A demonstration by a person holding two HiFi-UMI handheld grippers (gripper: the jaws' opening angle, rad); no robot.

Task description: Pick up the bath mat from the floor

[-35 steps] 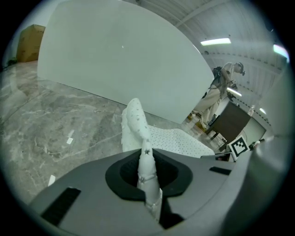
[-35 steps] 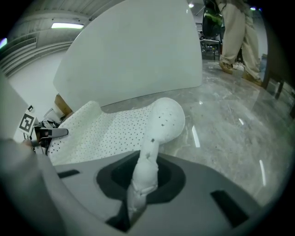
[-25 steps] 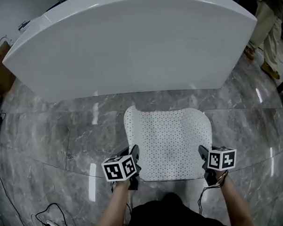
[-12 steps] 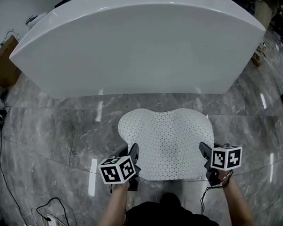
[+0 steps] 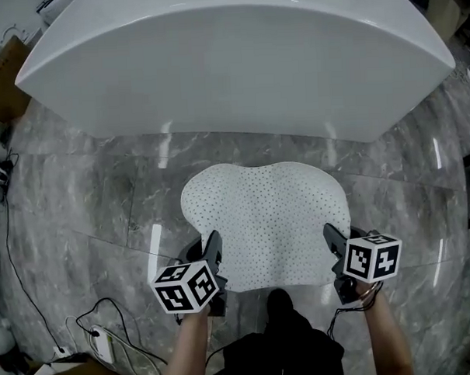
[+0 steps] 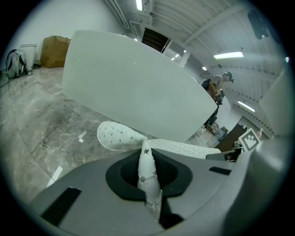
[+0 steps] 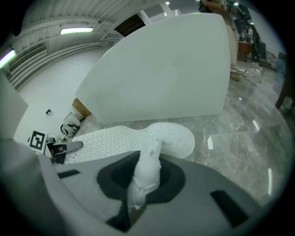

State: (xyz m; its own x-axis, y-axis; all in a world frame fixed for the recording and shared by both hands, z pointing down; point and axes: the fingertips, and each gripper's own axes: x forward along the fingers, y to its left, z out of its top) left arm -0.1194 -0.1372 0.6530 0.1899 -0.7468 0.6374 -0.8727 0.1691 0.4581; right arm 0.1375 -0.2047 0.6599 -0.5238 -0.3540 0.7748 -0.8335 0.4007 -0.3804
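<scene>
A white perforated bath mat [image 5: 267,220] hangs stretched between my two grippers, lifted off the grey marble floor, its far corners curling. My left gripper [image 5: 213,257] is shut on the mat's near left edge, and the pinched white fold [image 6: 147,173] shows between its jaws. My right gripper [image 5: 333,252] is shut on the near right edge, where a bunched fold of mat [image 7: 146,173] fills the jaws. The far lobes of the mat [image 6: 115,136] [image 7: 173,136] sag forward in both gripper views.
A large white bathtub [image 5: 230,66] stands just beyond the mat. Black cables and a power strip [image 5: 98,344] lie on the floor at the lower left. A cardboard box [image 5: 1,84] sits at the far left. A person [image 6: 219,87] stands in the distance.
The mat has risen off the floor with both grippers; its far edge has curled from square corners into rounded lobes. The view has shifted back, showing more floor and cables at the left.
</scene>
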